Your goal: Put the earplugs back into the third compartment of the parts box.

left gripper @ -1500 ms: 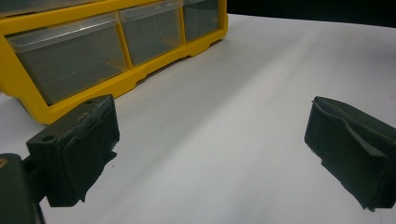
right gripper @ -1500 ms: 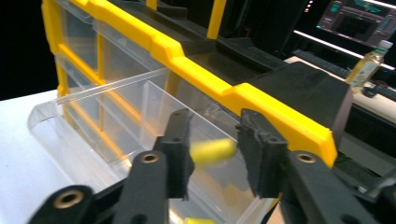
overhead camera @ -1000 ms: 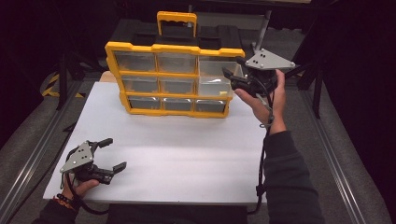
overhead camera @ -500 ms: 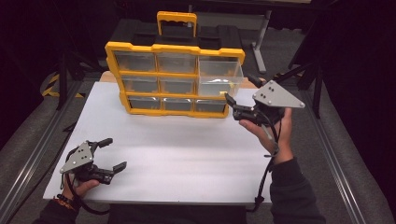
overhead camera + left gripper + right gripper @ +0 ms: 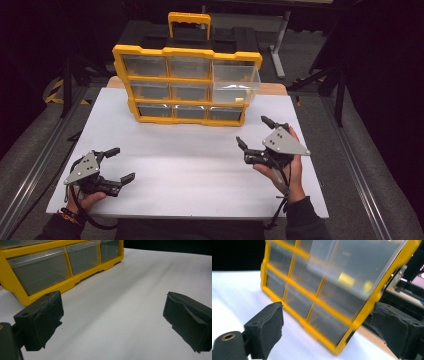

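A yellow organizer [image 5: 175, 105] with clear drawers stands upright at the back of the white table [image 5: 190, 165]. Its top right drawer [image 5: 235, 82] sticks out toward me. My right gripper [image 5: 252, 131] hovers low over the table in front of the organizer's right end. Its jaws have just been opening and stand open with nothing between them. In the right gripper view the organizer [image 5: 294, 297] and the drawer [image 5: 352, 267] lie blurred beyond my right gripper [image 5: 327, 332]. My left gripper [image 5: 121, 163] rests open and empty at the front left. My left gripper [image 5: 112, 322] faces the organizer's bottom row [image 5: 62, 282].
Behind the organizer sits a black case with a yellow handle [image 5: 189, 20]. Metal rails [image 5: 35, 170] run along both sides of the table. Black stands [image 5: 320, 75] rise at the back right.
My right gripper has come away from the pulled-out top right drawer, dropped toward the table and drawn back toward me, its jaws opening wider. The left gripper has stayed put.
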Demonstrator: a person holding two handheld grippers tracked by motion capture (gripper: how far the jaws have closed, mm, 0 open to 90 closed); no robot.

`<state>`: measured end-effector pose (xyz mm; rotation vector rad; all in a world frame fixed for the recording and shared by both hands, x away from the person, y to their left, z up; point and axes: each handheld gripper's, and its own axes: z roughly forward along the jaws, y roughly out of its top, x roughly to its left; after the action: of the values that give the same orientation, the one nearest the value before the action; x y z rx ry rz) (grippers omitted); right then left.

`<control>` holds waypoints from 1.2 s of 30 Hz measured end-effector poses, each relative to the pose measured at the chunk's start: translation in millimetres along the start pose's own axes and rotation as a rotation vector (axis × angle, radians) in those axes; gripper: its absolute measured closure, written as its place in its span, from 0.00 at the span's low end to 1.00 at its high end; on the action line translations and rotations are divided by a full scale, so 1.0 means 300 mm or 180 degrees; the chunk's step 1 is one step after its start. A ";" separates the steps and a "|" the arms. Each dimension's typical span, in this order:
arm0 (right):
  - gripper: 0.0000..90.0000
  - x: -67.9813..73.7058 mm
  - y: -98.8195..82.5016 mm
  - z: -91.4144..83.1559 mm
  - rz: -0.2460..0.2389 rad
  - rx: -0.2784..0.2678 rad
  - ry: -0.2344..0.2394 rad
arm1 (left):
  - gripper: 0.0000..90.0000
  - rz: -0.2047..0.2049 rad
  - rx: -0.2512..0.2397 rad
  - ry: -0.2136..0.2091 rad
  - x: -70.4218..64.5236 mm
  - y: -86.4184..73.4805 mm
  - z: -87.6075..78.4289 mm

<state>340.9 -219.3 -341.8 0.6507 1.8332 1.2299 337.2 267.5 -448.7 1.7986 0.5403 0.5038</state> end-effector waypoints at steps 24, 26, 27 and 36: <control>0.06 0.077 -0.333 -0.048 0.0447 0.0225 0.0097 | 0.04 0.0039 0.0032 0.0044 -0.007 0.002 0.010; 0.05 0.079 -0.335 -0.041 0.0422 0.0262 0.0116 | 0.03 0.0039 0.0015 0.0039 -0.005 0.002 0.013; 0.05 0.079 -0.337 -0.037 0.0430 0.0272 0.0123 | 0.03 0.0037 0.0017 0.0044 -0.005 0.002 0.013; 0.05 0.078 -0.354 -0.023 0.0445 0.0355 0.0140 | 0.03 0.0052 0.0055 0.0084 -0.010 0.004 0.016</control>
<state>325.0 -245.9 -446.2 0.8319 1.9305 1.2471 337.6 261.8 -449.0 1.8162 0.5501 0.5362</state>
